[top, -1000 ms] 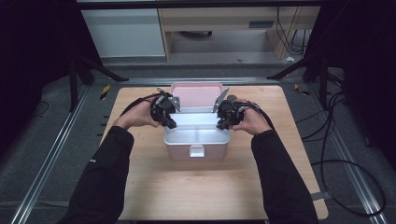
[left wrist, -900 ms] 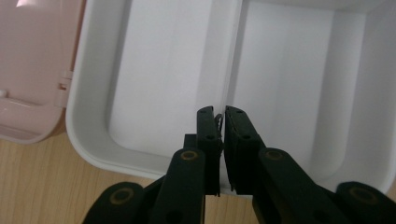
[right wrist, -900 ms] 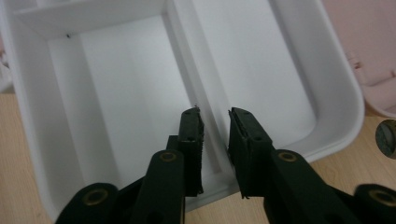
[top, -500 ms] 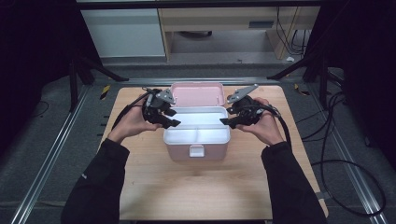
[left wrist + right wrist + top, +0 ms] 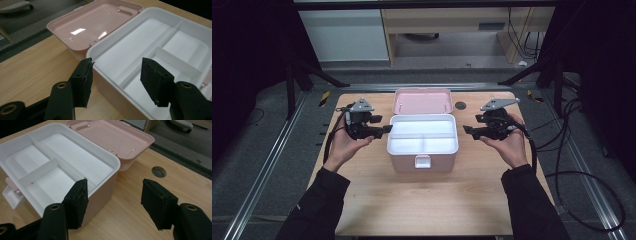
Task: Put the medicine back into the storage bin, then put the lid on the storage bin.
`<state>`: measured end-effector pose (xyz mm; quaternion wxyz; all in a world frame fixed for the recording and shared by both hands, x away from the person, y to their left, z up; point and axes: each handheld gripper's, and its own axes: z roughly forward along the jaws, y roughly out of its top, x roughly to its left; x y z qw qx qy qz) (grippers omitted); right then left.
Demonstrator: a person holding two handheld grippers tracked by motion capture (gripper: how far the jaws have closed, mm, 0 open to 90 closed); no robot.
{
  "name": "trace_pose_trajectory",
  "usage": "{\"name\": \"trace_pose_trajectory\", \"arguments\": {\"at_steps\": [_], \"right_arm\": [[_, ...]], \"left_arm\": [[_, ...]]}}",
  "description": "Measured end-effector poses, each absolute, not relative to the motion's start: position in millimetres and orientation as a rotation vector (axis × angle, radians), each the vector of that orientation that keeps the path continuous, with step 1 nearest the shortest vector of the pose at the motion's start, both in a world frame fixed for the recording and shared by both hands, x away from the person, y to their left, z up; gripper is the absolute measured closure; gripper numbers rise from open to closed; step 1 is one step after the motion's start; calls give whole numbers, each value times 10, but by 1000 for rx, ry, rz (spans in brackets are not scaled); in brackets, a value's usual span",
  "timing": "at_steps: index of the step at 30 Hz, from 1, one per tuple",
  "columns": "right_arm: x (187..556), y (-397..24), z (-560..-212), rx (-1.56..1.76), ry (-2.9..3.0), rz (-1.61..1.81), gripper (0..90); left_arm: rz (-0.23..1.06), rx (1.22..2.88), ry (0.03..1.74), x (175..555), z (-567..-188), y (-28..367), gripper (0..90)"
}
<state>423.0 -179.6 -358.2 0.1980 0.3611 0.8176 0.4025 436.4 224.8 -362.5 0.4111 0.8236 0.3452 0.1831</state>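
A pink box [image 5: 402, 162] stands open in the middle of the wooden table, its lid [image 5: 423, 101] lying flat behind it. Inside sits a white divided tray [image 5: 422, 145] with nothing in its compartments. My left gripper [image 5: 383, 129] hovers just off the box's left side; its jaws have just been opening and the pads [image 5: 83, 77] press on nothing, with the tray's rim [image 5: 100, 50] seen past them. My right gripper [image 5: 468, 131] hangs off the box's right side; its jaws have also just been opening, over bare wood beside the box's corner [image 5: 113, 182].
A round hole [image 5: 460, 105] sits in the tabletop right of the lid. The box's white latch [image 5: 422, 161] faces the front edge. Cables [image 5: 562, 165] trail off the table's right side. Metal rails [image 5: 267, 175] run along both sides.
Both hands have drawn outward from the box's back corners to its sides. Both pairs of jaws, shut a second ago, now stand apart.
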Motion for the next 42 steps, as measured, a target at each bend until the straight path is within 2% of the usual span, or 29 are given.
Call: {"name": "trace_pose_trajectory", "arguments": {"at_steps": [12, 23, 33, 42], "right_arm": [[4497, -1798, -3634, 1102, 2181, 1183, 380], [4783, -1658, -3618, 1133, 2153, 1207, 363], [5110, -1584, -3653, 1166, 2129, 1197, 390], [5427, -1410, -3931, 1221, 2159, 1169, 411]], "left_arm": [[497, 1975, 955, 4670, -3697, 2285, 403], [538, 1966, 983, 4896, -3678, 2200, 406], [539, 1910, 1032, 5123, -3757, 2201, 419], [512, 1925, 1100, 5337, -4011, 2189, 419]]}}
